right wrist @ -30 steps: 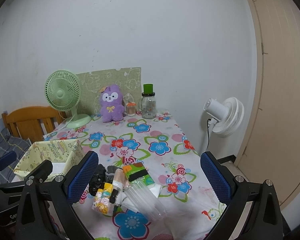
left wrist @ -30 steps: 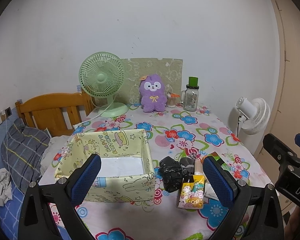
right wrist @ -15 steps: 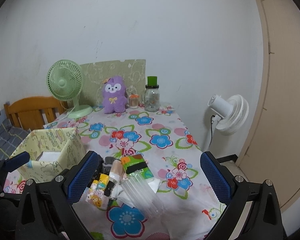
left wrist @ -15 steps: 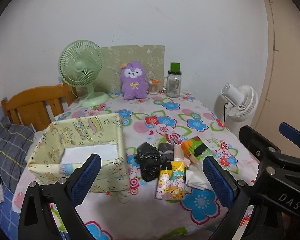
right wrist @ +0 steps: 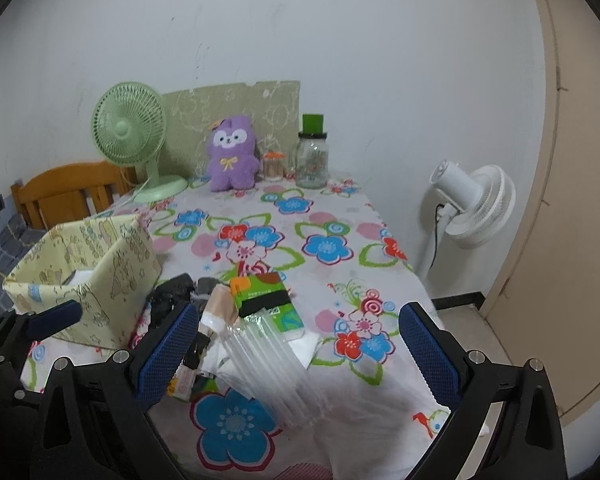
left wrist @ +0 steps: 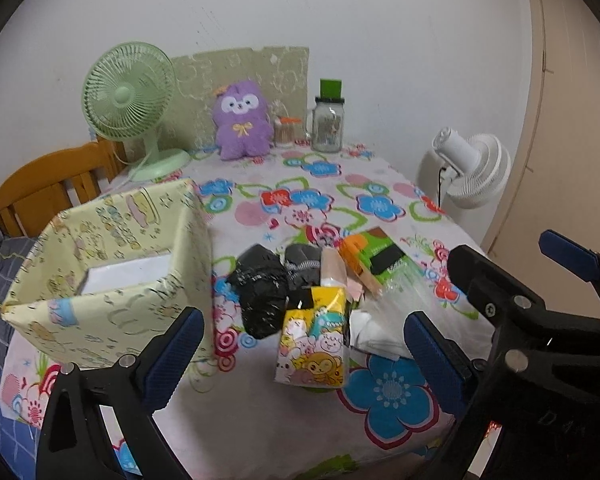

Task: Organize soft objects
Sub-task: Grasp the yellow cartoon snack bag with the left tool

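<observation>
Soft objects all sit outside the yellow fabric bin (left wrist: 112,256), nothing sorted yet as far as shows; only something white lies inside. Left gripper (left wrist: 300,344) hovers near the table edge, fingers wide, empty. Pile beside the bin, left to right: black bundle (left wrist: 260,292), grey socks (left wrist: 306,266), cartoon tissue pack (left wrist: 312,344), green pack (left wrist: 380,258), clear plastic sleeve (right wrist: 272,364). Right gripper (right wrist: 296,350) also wide, empty, over the pile. Judged: whole task left.
</observation>
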The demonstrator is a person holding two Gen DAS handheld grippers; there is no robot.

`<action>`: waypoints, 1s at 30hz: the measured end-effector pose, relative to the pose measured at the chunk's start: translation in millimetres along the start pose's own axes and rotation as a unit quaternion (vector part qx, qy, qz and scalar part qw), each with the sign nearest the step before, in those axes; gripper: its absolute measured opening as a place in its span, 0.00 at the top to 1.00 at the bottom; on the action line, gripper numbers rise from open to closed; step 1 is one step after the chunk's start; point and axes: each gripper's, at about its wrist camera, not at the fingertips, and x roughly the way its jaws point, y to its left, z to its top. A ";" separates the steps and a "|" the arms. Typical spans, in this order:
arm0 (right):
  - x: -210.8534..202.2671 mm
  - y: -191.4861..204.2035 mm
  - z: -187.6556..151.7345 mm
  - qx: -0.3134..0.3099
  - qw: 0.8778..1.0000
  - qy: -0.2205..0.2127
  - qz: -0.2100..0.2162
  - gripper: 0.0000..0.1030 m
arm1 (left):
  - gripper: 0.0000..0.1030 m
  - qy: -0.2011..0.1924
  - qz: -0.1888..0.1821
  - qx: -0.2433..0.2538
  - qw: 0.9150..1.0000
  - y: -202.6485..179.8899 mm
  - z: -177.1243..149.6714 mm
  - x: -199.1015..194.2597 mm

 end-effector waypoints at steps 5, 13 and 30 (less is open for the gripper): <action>19.1 0.0 -6.5 -0.003 1.000 0.025 0.006 0.02 | 0.05 0.022 0.002 0.004 1.000 -4.3 -4.0 18.9; 52.5 0.2 -16.7 -0.004 0.998 0.067 0.018 0.06 | 0.08 0.052 0.012 0.006 0.999 -2.7 -11.0 45.3; 99.6 9.8 -34.0 0.008 0.986 0.157 0.058 0.66 | 0.32 0.095 0.004 0.015 0.995 -8.4 -22.5 77.3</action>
